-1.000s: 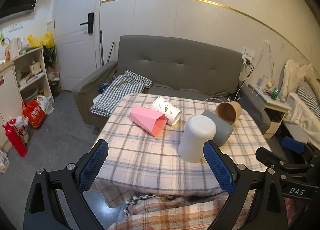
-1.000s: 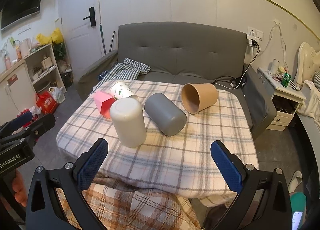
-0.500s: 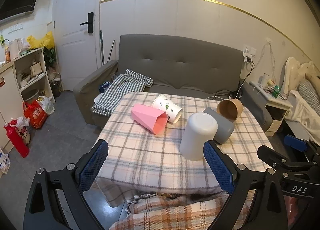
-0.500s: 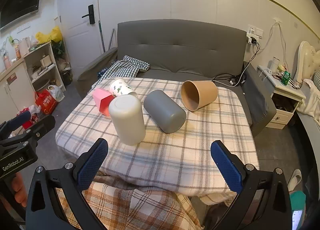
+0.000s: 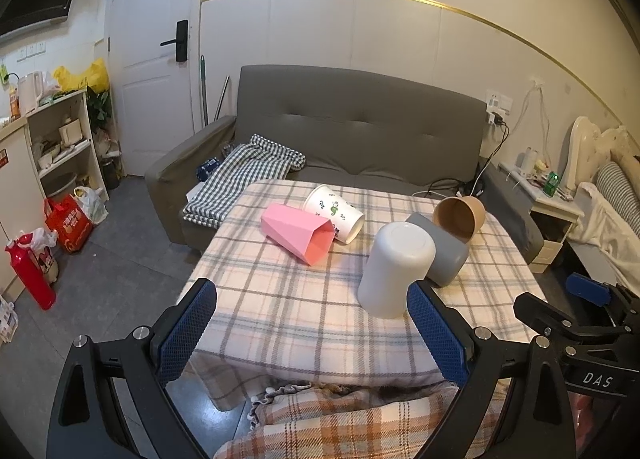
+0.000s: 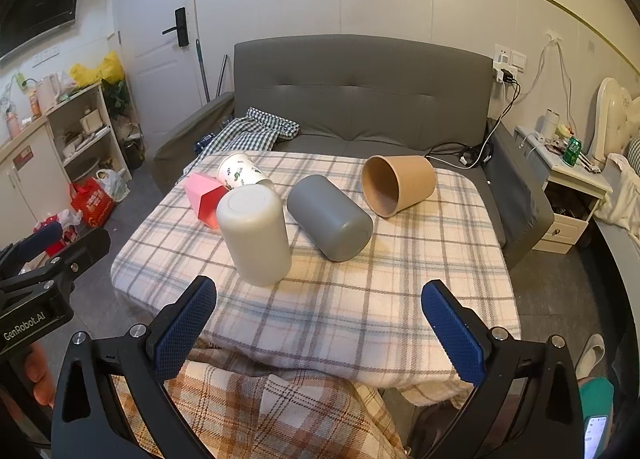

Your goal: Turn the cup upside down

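A white cup stands upside down on the plaid table. Beside it a grey cup, a brown paper cup, a pink faceted cup and a white printed paper cup lie on their sides. My left gripper is open and empty near the table's front edge. My right gripper is open and empty, also short of the front edge.
A grey sofa with a checked cloth stands behind the table. A shelf unit and red bags are at the left, a nightstand at the right. A plaid blanket lies below the grippers.
Both grippers have drawn back a little from the table, still open. The cups have not moved.
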`<state>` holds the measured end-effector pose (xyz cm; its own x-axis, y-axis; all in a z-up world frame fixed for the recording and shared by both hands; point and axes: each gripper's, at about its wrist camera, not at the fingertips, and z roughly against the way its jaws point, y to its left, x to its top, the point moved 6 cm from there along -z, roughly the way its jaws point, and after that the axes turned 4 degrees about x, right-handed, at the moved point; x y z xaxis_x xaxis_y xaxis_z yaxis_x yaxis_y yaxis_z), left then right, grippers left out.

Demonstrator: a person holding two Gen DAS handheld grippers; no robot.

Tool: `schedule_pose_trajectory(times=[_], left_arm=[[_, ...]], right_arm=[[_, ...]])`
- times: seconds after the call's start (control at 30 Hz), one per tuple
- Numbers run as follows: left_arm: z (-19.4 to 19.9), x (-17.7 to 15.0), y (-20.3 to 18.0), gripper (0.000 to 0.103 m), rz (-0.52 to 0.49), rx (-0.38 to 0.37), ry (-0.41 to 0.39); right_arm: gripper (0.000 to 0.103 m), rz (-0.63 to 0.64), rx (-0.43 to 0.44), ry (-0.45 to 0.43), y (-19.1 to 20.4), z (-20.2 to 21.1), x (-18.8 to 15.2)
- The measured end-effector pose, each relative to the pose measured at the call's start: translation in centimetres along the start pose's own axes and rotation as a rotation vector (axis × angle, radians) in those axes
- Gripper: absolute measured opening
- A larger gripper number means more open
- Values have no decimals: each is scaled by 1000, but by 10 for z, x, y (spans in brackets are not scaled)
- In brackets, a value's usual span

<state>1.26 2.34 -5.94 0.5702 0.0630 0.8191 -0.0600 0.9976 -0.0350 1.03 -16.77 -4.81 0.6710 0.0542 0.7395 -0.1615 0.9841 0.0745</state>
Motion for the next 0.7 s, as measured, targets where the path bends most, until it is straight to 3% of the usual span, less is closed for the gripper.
schedule_pose_trajectory(times=[0.7], left_arm=[[0, -1, 1, 100, -2, -4, 1]], right_arm=[[103, -2, 0, 5, -1, -2, -1]])
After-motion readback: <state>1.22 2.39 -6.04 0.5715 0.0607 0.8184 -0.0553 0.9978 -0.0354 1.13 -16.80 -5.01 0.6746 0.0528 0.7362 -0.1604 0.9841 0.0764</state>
